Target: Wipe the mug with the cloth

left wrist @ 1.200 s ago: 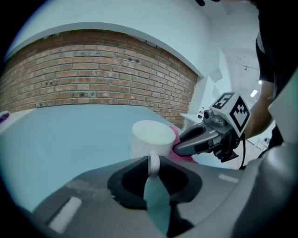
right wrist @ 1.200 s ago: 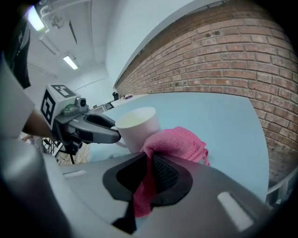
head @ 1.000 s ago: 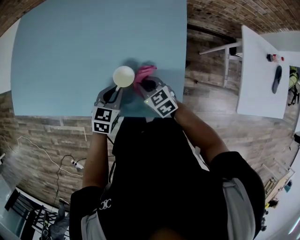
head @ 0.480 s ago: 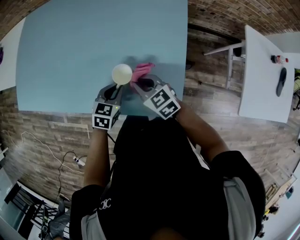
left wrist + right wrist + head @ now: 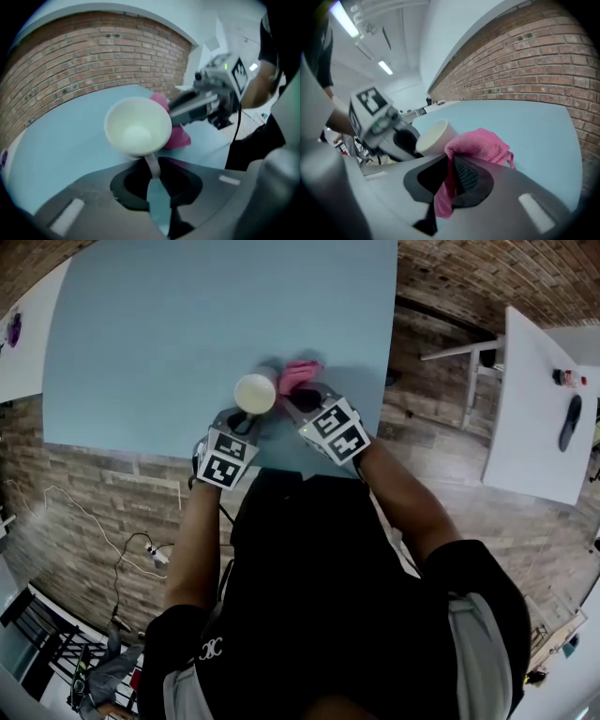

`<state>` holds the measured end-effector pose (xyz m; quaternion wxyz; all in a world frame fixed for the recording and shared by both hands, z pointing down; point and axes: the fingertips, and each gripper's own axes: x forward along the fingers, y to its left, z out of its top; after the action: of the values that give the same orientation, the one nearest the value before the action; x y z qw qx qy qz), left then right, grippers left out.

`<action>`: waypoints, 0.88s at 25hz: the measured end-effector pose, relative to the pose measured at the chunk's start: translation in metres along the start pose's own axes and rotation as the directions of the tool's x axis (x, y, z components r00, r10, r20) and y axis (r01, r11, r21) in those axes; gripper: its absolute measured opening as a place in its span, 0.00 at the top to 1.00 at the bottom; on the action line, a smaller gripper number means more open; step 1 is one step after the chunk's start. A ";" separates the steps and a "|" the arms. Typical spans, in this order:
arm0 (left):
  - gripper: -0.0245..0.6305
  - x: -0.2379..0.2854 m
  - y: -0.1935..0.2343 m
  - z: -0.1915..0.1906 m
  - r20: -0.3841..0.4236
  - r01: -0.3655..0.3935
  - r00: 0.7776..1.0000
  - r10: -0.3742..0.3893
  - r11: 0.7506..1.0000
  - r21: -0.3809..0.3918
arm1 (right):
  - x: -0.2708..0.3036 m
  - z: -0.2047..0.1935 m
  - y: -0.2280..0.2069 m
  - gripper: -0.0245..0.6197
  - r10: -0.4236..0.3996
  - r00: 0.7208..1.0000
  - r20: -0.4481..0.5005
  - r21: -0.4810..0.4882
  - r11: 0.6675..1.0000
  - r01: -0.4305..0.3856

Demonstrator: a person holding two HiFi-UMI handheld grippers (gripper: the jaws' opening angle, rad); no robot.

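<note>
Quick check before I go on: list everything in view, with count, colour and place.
mug: one, cream, over the table's near part, handle in the left gripper
cloth: one, pink, close beside the mug
table: one, light blue, in front of the person
side table: one, white, far right
dark object: one, black, on the side table; too small to identify
small item: one, red and white, on the side table
cables: a few, floor at left
left gripper: one, grey, shut on the mug's handle
right gripper: one, grey, shut on the cloth
person: one, black top
</note>
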<state>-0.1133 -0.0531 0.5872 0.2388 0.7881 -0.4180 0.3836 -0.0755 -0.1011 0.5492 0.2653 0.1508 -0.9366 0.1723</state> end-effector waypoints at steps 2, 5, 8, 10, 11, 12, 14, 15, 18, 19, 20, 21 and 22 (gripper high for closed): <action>0.88 0.004 -0.003 -0.008 -0.021 0.000 1.000 0.000 1.000 0.011 | -0.008 0.015 0.007 0.91 0.023 0.999 0.041 -0.003 1.000 -0.023; 0.88 0.000 0.000 -0.005 0.010 -0.009 1.000 0.009 1.000 -0.003 | -0.003 0.012 0.002 0.91 -0.002 1.000 0.023 -0.021 1.000 0.002; 0.88 0.001 0.003 -0.006 0.020 -0.005 1.000 0.005 1.000 -0.001 | 0.002 0.010 -0.003 0.91 -0.004 1.000 0.005 -0.038 0.999 0.004; 0.88 -0.001 0.002 -0.004 0.014 -0.006 1.000 0.006 1.000 -0.004 | -0.001 0.011 0.000 0.91 0.003 1.000 0.009 -0.036 0.999 -0.003; 0.88 -0.001 0.001 -0.005 0.010 -0.008 1.000 0.008 1.000 -0.007 | -0.003 0.013 0.002 0.91 0.011 1.000 0.015 -0.033 0.999 -0.010; 0.88 -0.001 0.001 -0.005 0.008 -0.010 1.000 0.010 1.000 -0.012 | -0.006 0.016 0.005 0.91 0.020 0.999 0.029 -0.034 0.999 -0.019; 0.89 0.001 0.000 -0.007 0.010 -0.008 1.000 0.009 1.000 -0.030 | -0.013 0.026 0.009 0.91 0.039 0.998 0.057 -0.048 0.998 -0.036; 0.89 0.002 0.000 -0.007 0.012 -0.007 1.000 0.007 0.999 -0.036 | -0.014 0.029 0.010 0.91 0.046 0.997 0.063 -0.055 0.998 -0.043; 0.89 0.000 0.001 -0.007 0.004 -0.014 1.000 0.014 1.000 -0.028 | -0.007 0.019 0.009 0.91 0.050 0.999 0.021 -0.060 0.997 -0.049; 0.89 -0.002 0.001 -0.006 0.002 -0.019 1.000 0.019 1.000 -0.022 | -0.002 0.011 0.007 0.91 0.048 0.999 0.001 -0.057 0.997 -0.048; 0.89 -0.003 0.001 -0.006 0.000 -0.023 1.000 0.023 1.000 -0.021 | 0.003 0.004 0.005 0.91 0.046 0.999 -0.017 -0.054 0.997 -0.046; 0.89 -0.003 0.002 -0.008 -0.003 -0.028 1.000 0.028 0.999 -0.025 | 0.008 -0.001 0.004 0.91 0.043 0.998 -0.035 -0.052 0.998 -0.045; 0.89 -0.002 0.003 -0.010 -0.005 -0.032 0.999 0.032 0.999 -0.030 | 0.012 -0.005 0.004 0.91 0.042 0.998 -0.052 -0.052 0.998 -0.045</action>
<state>-0.1206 -0.0467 0.5916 0.2454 0.7768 -0.4360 0.3826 -0.0841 -0.0975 0.5589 0.2892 0.1190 -0.9368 0.1569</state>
